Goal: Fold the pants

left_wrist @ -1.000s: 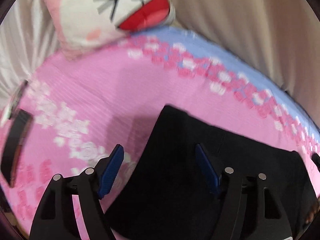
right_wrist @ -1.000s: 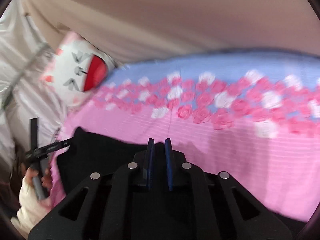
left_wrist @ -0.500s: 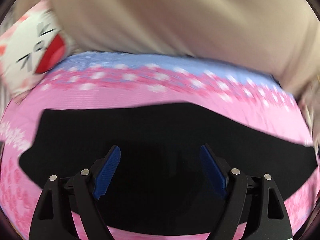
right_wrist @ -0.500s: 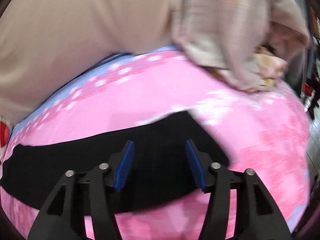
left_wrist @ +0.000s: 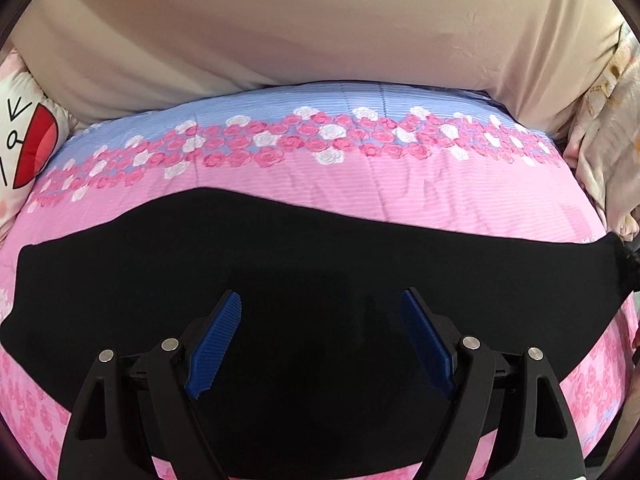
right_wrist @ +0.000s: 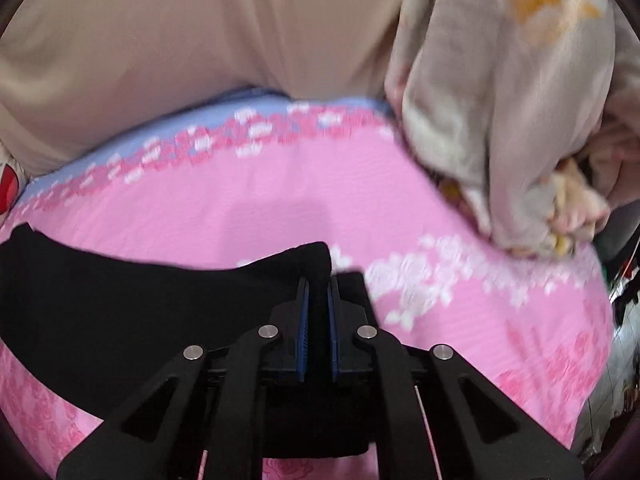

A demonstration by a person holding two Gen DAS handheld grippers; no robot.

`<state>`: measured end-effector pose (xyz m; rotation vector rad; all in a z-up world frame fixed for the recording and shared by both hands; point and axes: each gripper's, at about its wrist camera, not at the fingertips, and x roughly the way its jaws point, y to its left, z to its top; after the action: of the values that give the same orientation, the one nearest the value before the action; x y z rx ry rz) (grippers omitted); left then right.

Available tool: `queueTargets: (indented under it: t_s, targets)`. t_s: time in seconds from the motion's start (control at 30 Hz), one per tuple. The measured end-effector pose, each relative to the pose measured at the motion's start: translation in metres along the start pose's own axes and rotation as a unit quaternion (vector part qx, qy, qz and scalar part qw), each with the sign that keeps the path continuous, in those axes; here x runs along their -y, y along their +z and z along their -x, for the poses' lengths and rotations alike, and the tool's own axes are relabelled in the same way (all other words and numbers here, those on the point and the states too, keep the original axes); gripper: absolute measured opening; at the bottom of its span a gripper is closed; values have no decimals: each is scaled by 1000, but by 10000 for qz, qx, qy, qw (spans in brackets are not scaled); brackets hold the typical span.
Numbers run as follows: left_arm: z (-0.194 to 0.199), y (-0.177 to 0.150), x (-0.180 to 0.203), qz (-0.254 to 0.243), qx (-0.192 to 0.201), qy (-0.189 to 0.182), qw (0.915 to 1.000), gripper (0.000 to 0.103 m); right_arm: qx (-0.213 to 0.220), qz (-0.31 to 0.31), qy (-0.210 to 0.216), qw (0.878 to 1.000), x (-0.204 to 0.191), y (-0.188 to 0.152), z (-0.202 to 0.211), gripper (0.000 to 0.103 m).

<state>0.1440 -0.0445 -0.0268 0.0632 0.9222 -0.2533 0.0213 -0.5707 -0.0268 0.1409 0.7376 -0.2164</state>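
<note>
Where the pink bedsheet point(left_wrist: 420, 196) spreads across the bed, the black pants point(left_wrist: 160, 264) lie flat as one long dark band running left to right. Fabric plain black, matte, no visible seams or pockets; too dark to read any detail. Far edge of the pants wavy, rising to a low hump left of centre in the left wrist view; left end squared off, right end tapering to a corner near the bed's right side.

Left gripper point(left_wrist: 322, 340): jaws spread wide, blue ribbed pads point(left_wrist: 216, 340) well apart, nothing between them. It hangs over the middle of the pants; whether it touches the cloth cannot be told.

Right gripper point(right_wrist: 317, 316): blue pads point(right_wrist: 303, 336) drawn nearly together, with a fold of black cloth pinched between them. The pinched part is the right end of the pants point(right_wrist: 120, 304), which stands up in a small raised peak just ahead of the fingertips. Rest of the garment trails off to the left, flat on the sheet. Right wrist view is somewhat blurred.

Surroundings: sheet has a band of pink and white roses point(left_wrist: 280, 144) and a blue strip along the far side. Beige fabric point(left_wrist: 320, 28) rises behind the bed. Cartoon-face pillow point(left_wrist: 24, 148) at far left. Crumpled pale floral cloth point(right_wrist: 500, 100) heaped at the right end of the bed, apart from the pants.
</note>
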Motion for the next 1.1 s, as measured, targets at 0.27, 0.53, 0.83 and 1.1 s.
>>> queueTargets:
  t_s: [0.27,0.53,0.83,1.1]
  targets:
    - [-20,-5,13,-95,-239,39,9997,79,-272,-459,83,9985,31,-8,-16,34]
    - [-22,-12,-9,138,-304,142,9993,79,-530,-1731,847,9798,62,-48,5,70]
    - [-13,-21,-31,311,-242,94,9992,79,-622,-1767,1086,9763,28,-40,-5,22]
    - [8,-32,-97,828,47,223,9963,81,-93,-994,2174,9710,-110,24,28,21]
